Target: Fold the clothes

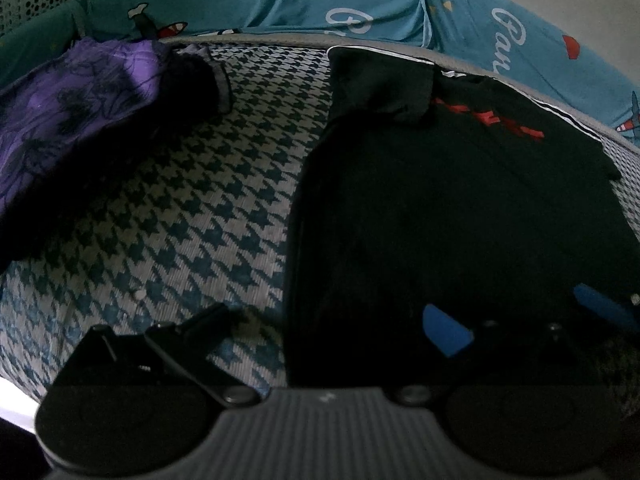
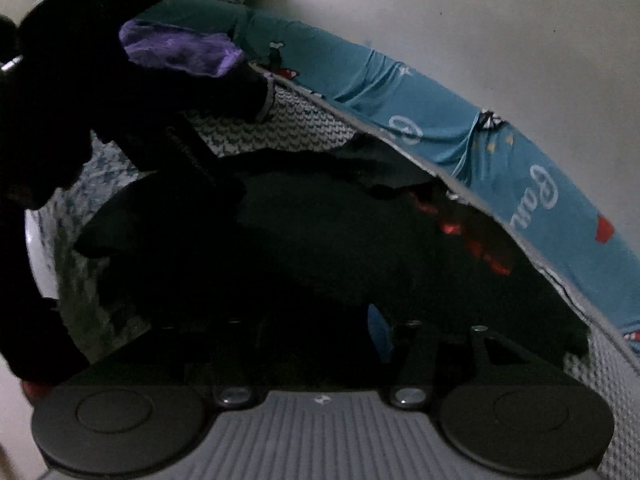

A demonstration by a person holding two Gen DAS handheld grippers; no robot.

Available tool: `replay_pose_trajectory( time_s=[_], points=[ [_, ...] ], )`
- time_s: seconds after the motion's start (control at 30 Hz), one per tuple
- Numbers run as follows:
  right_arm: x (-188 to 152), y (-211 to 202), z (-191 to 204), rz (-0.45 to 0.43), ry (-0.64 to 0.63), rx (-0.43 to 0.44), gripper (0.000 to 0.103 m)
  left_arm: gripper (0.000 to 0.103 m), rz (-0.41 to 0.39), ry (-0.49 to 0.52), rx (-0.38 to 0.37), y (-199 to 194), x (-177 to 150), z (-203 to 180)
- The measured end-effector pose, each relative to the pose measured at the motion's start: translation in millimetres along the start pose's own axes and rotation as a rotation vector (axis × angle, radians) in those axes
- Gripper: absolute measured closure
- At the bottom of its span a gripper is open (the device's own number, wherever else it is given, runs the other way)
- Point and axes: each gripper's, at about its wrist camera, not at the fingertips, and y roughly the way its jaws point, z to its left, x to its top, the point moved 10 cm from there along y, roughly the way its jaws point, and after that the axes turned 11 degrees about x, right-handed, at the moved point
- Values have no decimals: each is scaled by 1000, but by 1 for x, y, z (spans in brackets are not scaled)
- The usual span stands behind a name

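Left tool (image 1: pixel 304 320) wide over black shirt (image 1: pixel 460 208) edge; right tool state unclear. Shirt lies part-folded on mat (image 1: pixel 180 208); next fold needs an edge grip.

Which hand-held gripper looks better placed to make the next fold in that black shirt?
Probably the right hand-held gripper: it sits low over the black shirt. The left hand-held gripper straddles the shirt's edge, one finger over the houndstooth mat. It is too dark to tell whether the right is gripping.

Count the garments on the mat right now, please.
2 that can be told apart: a black shirt with red print spread flat on the right, and a crumpled purple garment at the far left. Dark cloth beside the purple one may be another.
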Motion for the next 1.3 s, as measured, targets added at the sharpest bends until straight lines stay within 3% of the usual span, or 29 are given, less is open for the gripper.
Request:
replay_pose_trajectory(
  time_s=[0.07, 0.1, 0.13, 0.33, 0.6, 0.8, 0.9, 1.0, 1.13, 1.3],
  points=[
    [2, 4, 1, -8, -3, -4, 67, 0, 0, 0, -5, 0, 0, 1],
    [3, 5, 3, -9, 1, 6, 83, 0, -1, -2, -9, 0, 0, 1],
    [4, 5, 5, -8, 5, 14, 91, 0, -1, -8, -17, -1, 1, 2],
    [-11, -18, 30, 22, 6, 101, 98, 0, -7, -74, -70, -15, 3, 16],
    [-29, -46, 61, 59, 1, 201, 98, 0, -13, -111, -11, -22, -2, 43],
    [-23, -58, 61, 43, 97, 301, 93, 0, -21, -121, 1, -24, -2, 49],
    [-14, -63, 71, 18, 130, 401, 93, 0, -29, -125, 3, -26, -1, 49],
    [0, -61, 78, -26, 130, 400, 90, 0, -36, -129, 5, -27, 0, 49],
    [17, -47, 89, -52, 119, 390, 72, 0, -45, -120, 11, -29, 3, 50],
    [37, -23, 104, -73, 106, 375, 65, 0, -39, -110, 8, -32, 6, 51]
  ],
)
